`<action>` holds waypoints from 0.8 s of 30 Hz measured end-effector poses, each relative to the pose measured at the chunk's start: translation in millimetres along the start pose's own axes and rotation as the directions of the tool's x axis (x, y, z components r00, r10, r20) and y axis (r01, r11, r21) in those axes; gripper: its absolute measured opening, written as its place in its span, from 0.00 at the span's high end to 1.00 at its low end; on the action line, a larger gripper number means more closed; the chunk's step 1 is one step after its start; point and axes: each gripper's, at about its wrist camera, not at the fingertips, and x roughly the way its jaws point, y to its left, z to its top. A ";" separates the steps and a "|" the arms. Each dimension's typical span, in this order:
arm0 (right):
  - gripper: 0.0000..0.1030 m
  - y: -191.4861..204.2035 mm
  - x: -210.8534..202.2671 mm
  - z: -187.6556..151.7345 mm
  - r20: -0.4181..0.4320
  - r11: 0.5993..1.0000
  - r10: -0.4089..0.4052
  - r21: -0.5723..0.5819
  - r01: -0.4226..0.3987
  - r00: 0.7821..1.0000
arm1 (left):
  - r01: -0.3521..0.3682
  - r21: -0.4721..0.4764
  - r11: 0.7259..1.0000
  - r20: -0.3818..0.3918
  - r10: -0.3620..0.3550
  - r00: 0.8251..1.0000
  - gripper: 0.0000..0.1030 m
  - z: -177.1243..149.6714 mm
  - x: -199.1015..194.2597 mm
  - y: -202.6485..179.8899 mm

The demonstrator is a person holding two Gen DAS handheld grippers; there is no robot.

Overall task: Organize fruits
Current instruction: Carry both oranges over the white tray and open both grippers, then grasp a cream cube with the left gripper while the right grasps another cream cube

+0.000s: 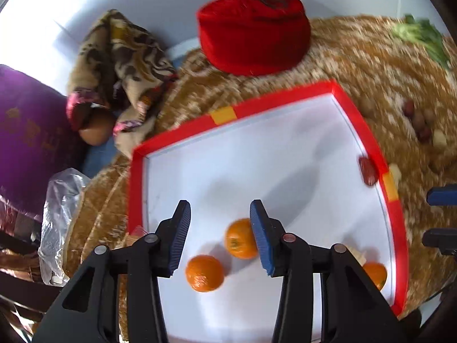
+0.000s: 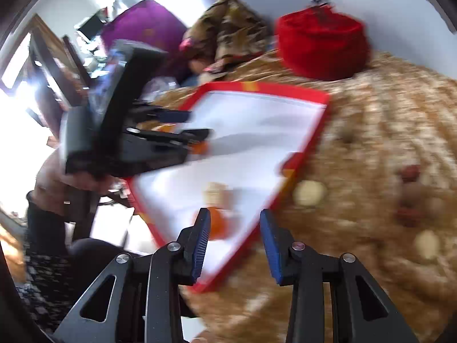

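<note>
- Three oranges lie on the white board (image 1: 257,148), which is edged in red with yellow patches: one (image 1: 204,276) near the bottom of the left wrist view, a second (image 1: 238,238) just above it and partly hidden behind a blue pad, a third (image 1: 376,273) near the board's right edge.
- A red date (image 1: 368,171) is seen against the right rim of the board.
- A pale piece (image 2: 217,194), perhaps cut fruit, is seen blurred on the board above an orange in the right wrist view.
- The left gripper (image 1: 220,235) is held above the board with its jaws apart; nothing is clamped, and the second orange sits apart from the left pad.
- The right gripper (image 2: 234,241) is held over the board's near corner, jaws apart and empty.
- More dates (image 1: 420,120) and pale pieces are scattered on the brown blanket (image 1: 357,57) right of the board.
- A red hat (image 1: 254,31) is set beyond the board, with a patterned cloth (image 1: 125,65) to its left.
</note>
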 end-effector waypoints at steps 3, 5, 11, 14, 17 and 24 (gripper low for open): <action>0.63 -8.0 3.9 -11.3 -0.031 0.994 -0.105 -0.013 0.105 0.994 | 0.015 -0.074 0.997 0.060 -0.010 0.998 0.56 6.8 -11.8 8.9; 0.63 -4.4 11.7 -15.7 -0.046 0.990 -0.138 -0.032 0.137 0.989 | 0.040 -0.114 0.993 0.098 -0.028 0.995 0.56 11.1 -19.7 13.4; 0.79 30.1 43.1 -22.0 -0.059 0.951 -0.275 -0.161 0.263 0.960 | 0.075 -0.146 0.986 0.163 -0.051 0.985 0.56 17.8 -30.9 17.1; 0.84 41.8 46.2 -25.5 -0.060 0.956 -0.250 -0.172 0.237 0.966 | 0.075 -0.148 0.986 0.174 -0.049 0.984 0.56 19.8 -35.4 14.8; 0.84 52.0 56.4 -22.8 -0.079 0.968 -0.195 -0.175 0.179 0.978 | 0.100 -0.159 0.982 0.197 -0.068 0.978 0.56 21.3 -41.2 16.9; 0.84 49.2 43.8 -19.0 -0.098 0.988 -0.057 -0.147 0.042 0.994 | 0.160 -0.076 0.984 0.237 -0.138 0.962 0.56 24.4 -56.2 -7.2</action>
